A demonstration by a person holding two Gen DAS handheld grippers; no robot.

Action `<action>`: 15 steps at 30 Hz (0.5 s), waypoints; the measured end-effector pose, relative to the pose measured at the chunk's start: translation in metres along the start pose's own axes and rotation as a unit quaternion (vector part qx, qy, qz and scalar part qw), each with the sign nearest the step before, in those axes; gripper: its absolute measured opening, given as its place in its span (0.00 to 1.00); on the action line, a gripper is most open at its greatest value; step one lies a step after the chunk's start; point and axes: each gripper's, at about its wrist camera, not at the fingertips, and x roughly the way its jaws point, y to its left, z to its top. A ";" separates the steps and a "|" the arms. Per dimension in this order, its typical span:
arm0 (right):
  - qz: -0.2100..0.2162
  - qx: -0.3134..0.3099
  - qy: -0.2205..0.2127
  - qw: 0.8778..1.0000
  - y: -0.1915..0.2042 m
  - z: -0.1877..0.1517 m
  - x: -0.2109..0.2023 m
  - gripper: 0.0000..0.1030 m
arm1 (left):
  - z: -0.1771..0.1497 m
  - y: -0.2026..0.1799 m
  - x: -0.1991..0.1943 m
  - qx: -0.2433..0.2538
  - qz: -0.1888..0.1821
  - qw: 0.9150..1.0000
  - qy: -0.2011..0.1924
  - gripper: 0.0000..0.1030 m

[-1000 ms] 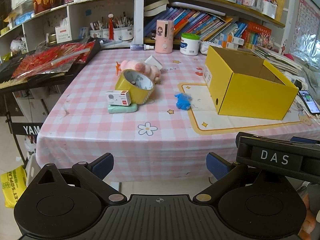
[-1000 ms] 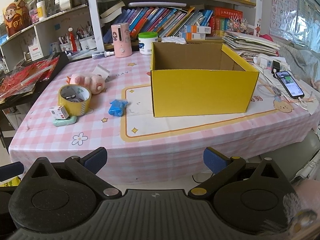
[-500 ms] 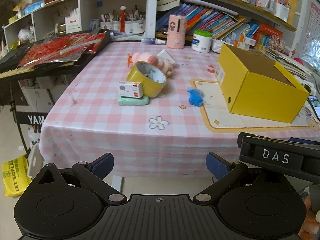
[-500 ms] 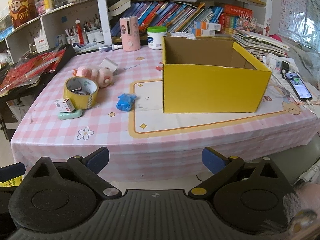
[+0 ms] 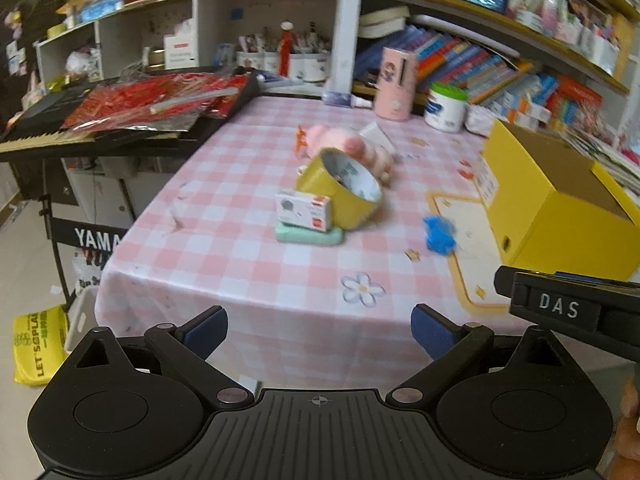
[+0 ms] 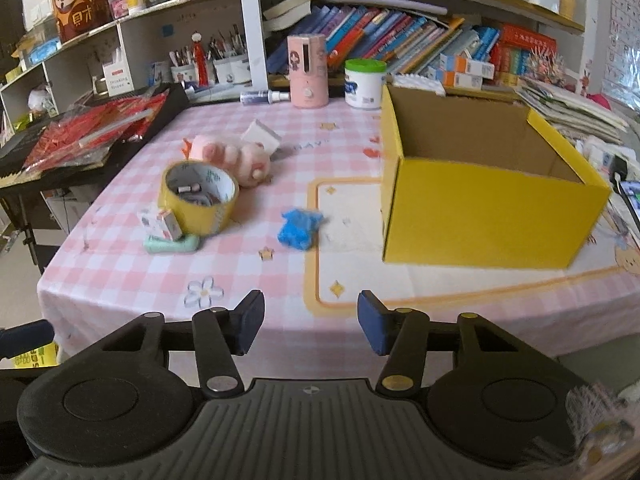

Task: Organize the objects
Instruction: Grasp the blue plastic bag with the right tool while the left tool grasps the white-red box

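On the pink checked tablecloth lie a yellow tape roll, a small white box on a green eraser, a pink plush toy and a blue crumpled thing. An open, hollow yellow box stands at the right. My right gripper hovers before the table's near edge, its jaws closing with nothing between them. My left gripper stands open and holds nothing, short of the table edge; it sees the tape roll, white box, blue thing and yellow box.
Shelves with books, pen cups, a pink cylinder and a white jar line the back. A keyboard under red packets stands to the left. A phone lies at the right. The right gripper's body juts in beside my left one.
Both grippers moved closer to the table and rolled slightly. The right gripper's jaws narrowed from wide open to about a third. The objects on the table stayed put.
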 end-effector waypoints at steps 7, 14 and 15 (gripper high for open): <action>0.018 -0.012 0.008 1.000 0.005 0.026 0.033 0.48 | 0.017 0.003 0.024 -0.005 0.023 1.000 -0.008 0.96; 0.035 -0.017 0.022 0.999 0.007 0.049 0.071 0.47 | 0.034 0.000 0.048 0.012 0.041 0.999 -0.011 0.96; 0.036 -0.018 0.027 0.999 0.008 0.052 0.076 0.47 | 0.035 0.001 0.051 0.013 0.042 0.999 -0.009 0.96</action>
